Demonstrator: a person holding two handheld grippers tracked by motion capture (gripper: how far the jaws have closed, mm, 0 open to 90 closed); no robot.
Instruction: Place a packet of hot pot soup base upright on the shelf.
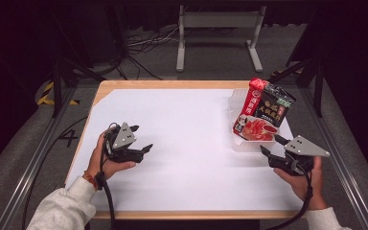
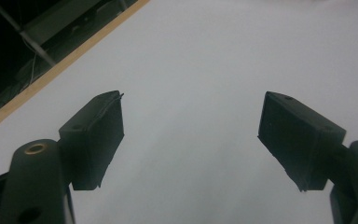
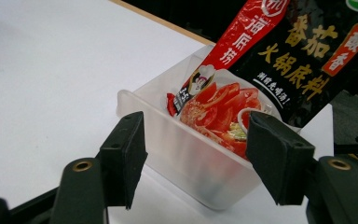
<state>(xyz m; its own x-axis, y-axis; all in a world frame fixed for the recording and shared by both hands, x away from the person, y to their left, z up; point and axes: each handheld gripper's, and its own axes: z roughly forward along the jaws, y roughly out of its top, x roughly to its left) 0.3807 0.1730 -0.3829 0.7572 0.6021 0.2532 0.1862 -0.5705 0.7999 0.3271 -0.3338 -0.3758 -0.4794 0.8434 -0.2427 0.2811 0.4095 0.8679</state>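
Observation:
A red and black sauce packet [image 1: 262, 111] with tomato pictures leans in a clear plastic bin [image 1: 243, 142] at the table's right side. In the right gripper view the packet [image 3: 261, 60] rises out of the bin [image 3: 177, 140] just beyond the jaws. My right gripper [image 1: 274, 144] is open, right in front of the bin's near wall, nothing between its fingers. My left gripper [image 1: 142, 149] sits open over the white sheet at the left. In the left gripper view, that gripper [image 2: 191, 135] shows only bare white surface between its jaws.
A white sheet [image 1: 187, 139] covers most of the wooden table [image 1: 172, 85]. Metal frame rails run along both sides. A grey stand [image 1: 218, 28] and cables lie on the floor beyond the far edge.

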